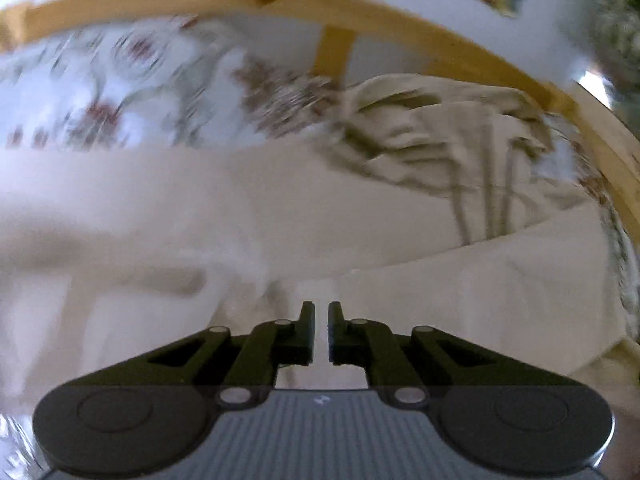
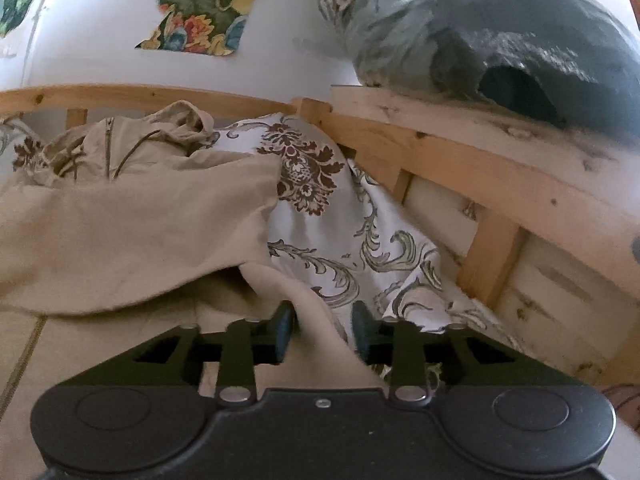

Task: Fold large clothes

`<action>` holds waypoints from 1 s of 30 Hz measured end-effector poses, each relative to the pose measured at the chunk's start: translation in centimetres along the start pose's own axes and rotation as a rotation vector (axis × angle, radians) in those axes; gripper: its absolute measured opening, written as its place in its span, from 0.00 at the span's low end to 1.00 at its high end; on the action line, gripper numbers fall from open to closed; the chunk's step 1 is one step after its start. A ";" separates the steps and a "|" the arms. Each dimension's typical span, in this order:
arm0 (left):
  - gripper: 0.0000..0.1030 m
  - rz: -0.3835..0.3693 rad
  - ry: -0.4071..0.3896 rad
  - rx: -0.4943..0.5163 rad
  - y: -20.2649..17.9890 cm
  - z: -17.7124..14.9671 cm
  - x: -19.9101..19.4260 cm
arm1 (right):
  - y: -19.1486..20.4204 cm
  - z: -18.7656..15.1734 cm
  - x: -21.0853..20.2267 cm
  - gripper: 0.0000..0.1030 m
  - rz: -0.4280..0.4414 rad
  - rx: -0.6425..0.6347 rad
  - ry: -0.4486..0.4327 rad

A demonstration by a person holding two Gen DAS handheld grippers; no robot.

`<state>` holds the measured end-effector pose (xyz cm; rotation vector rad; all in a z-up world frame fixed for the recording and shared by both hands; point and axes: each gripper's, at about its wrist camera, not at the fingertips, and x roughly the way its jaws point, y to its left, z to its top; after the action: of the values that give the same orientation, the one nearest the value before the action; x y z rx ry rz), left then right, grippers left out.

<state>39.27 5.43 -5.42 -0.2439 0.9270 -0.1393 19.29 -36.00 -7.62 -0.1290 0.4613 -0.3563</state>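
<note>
A beige hooded zip jacket (image 2: pixel 140 216) lies on a floral bedsheet (image 2: pixel 328 216); its hood and drawcords are bunched at the far side (image 1: pixel 448 144). My left gripper (image 1: pixel 321 320) is nearly shut, with a narrow gap between the jaws, and pale jacket cloth (image 1: pixel 240 208) shows in the gap and just ahead; a grip on it cannot be confirmed. My right gripper (image 2: pixel 322 324) is open, and a raised fold of the jacket's edge (image 2: pixel 296 292) runs between its fingers without being pinched. The left view is motion-blurred.
A wooden bed rail (image 2: pixel 440 152) runs along the far and right sides; it also shows in the left wrist view (image 1: pixel 336 48). A dark bundled blanket (image 2: pixel 500 52) sits on the rail's ledge at upper right. A white wall with floral stickers (image 2: pixel 200 8) is behind.
</note>
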 end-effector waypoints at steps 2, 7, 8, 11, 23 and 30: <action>0.19 -0.042 0.006 -0.073 1.8 -0.9 0.2 | -0.3 0.1 -0.2 0.63 0.019 0.033 -0.006; 0.32 -0.158 -0.007 -0.097 2.8 -2.2 0.6 | -0.8 0.6 -1.3 0.95 0.088 0.127 -0.092; 0.32 -0.146 -0.006 -0.076 2.5 -2.3 0.9 | -0.8 0.9 -1.3 0.95 0.094 0.128 -0.097; 0.32 -0.079 -0.028 0.011 0.9 -2.9 1.7 | -0.9 2.5 0.0 0.97 0.159 0.173 -0.095; 0.39 -0.197 -0.027 0.010 0.5 -5.2 2.2 | -0.8 8.8 16.7 0.70 0.356 0.408 0.253; 0.39 -0.145 -0.057 0.127 -2.4 -5.1 2.9 | -2.2 7.8 14.6 0.03 0.312 0.347 0.111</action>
<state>36.90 1.71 -9.95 -0.1958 0.8406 -0.3221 34.35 -43.03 -6.25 0.2992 0.5136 -0.1327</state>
